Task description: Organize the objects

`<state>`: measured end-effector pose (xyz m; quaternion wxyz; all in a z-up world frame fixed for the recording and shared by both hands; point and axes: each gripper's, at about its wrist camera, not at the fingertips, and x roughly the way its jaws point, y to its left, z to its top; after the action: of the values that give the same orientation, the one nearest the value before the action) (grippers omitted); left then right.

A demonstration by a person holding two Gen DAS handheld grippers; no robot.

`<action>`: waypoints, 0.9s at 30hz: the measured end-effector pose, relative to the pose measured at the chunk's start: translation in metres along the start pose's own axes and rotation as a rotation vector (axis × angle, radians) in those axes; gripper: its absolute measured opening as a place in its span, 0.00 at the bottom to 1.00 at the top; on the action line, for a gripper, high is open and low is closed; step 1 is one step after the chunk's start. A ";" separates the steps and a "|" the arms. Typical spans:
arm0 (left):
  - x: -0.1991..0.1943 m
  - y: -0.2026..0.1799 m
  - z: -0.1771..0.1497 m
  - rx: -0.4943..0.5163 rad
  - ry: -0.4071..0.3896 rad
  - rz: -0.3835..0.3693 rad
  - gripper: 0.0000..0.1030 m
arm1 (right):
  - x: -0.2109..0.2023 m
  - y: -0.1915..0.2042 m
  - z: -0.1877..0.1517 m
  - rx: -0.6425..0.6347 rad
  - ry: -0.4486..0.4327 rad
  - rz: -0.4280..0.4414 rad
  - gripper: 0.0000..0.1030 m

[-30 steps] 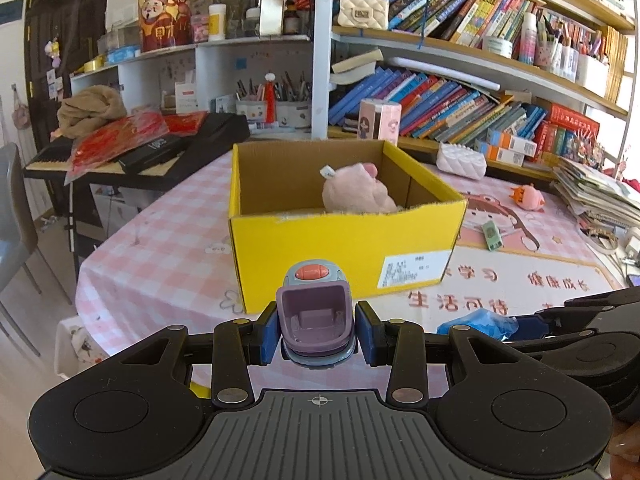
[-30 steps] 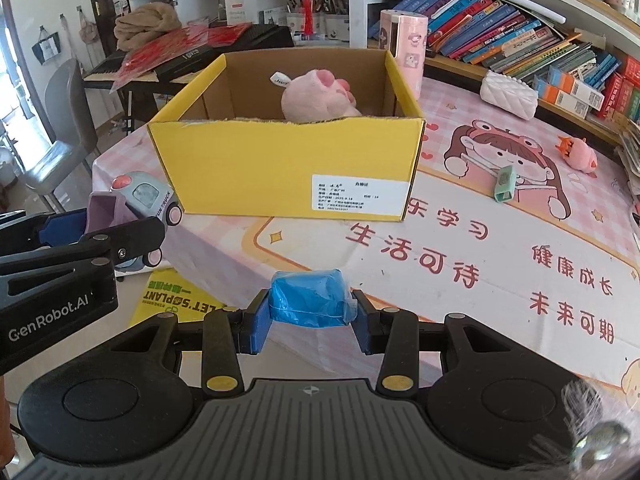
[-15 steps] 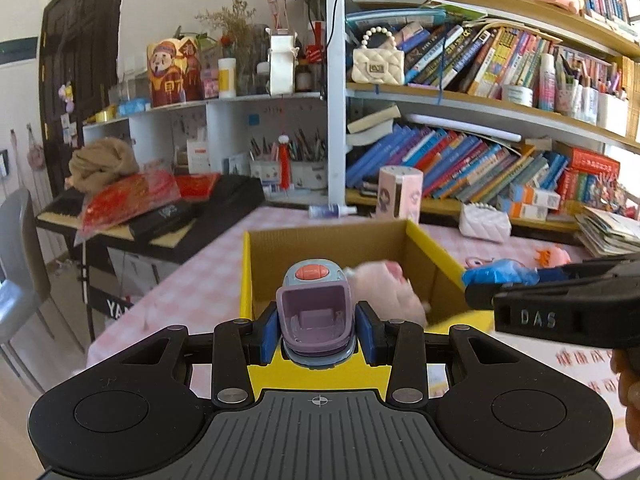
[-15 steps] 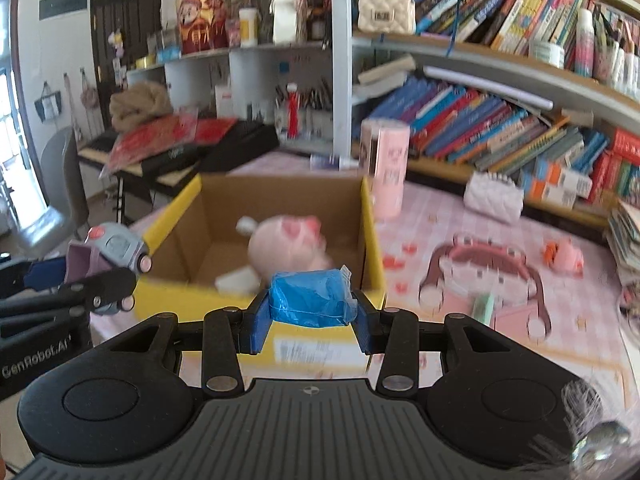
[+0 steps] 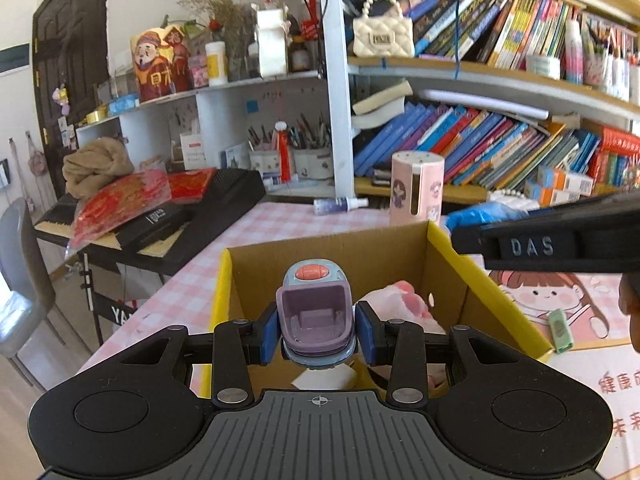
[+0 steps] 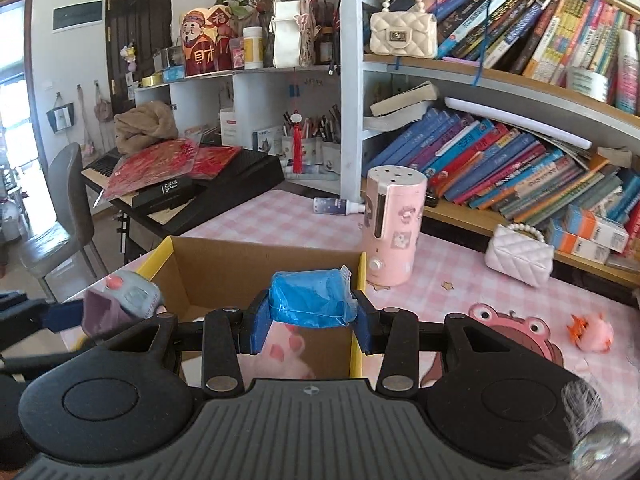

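My left gripper (image 5: 316,330) is shut on a purple and grey toy car (image 5: 316,312) with an orange dome, held over the open yellow cardboard box (image 5: 460,258). My right gripper (image 6: 308,322) is shut on a blue plastic packet (image 6: 310,298), held over the box's right wall (image 6: 358,336). A pink plush toy (image 5: 400,306) lies inside the box, partly hidden by both grippers. In the right wrist view the toy car (image 6: 122,302) shows at the left over the box. The blue packet (image 5: 480,214) shows at the right in the left wrist view.
A pink cylinder (image 6: 394,226) stands behind the box on the pink checked tablecloth (image 6: 280,220). A white quilted purse (image 6: 520,254), a small pink toy (image 6: 592,332), a green eraser (image 5: 558,330) and a spray bottle (image 6: 334,206) lie around. Bookshelves rise behind; a keyboard (image 6: 224,178) and chair (image 6: 60,216) stand left.
Both grippers have moved forward and up from in front of the box to over its open top, still holding the toy car and the blue packet.
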<state>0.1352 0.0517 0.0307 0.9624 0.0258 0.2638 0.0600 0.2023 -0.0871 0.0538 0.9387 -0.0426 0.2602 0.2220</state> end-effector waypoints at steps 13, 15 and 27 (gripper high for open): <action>0.048 -0.015 -0.005 0.028 0.120 0.025 0.37 | 0.057 0.002 0.010 -0.079 0.078 0.111 0.38; 0.054 -0.016 -0.004 0.026 0.131 0.032 0.36 | 0.066 0.002 0.010 -0.084 0.098 0.120 0.38; 0.084 -0.015 -0.010 0.035 0.244 0.078 0.35 | 0.105 0.011 0.010 -0.125 0.190 0.191 0.38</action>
<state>0.2035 0.0479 -0.0215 0.9193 0.0456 0.3790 0.0955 0.2829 -0.0340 0.0090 0.8800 -0.0967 0.3366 0.3209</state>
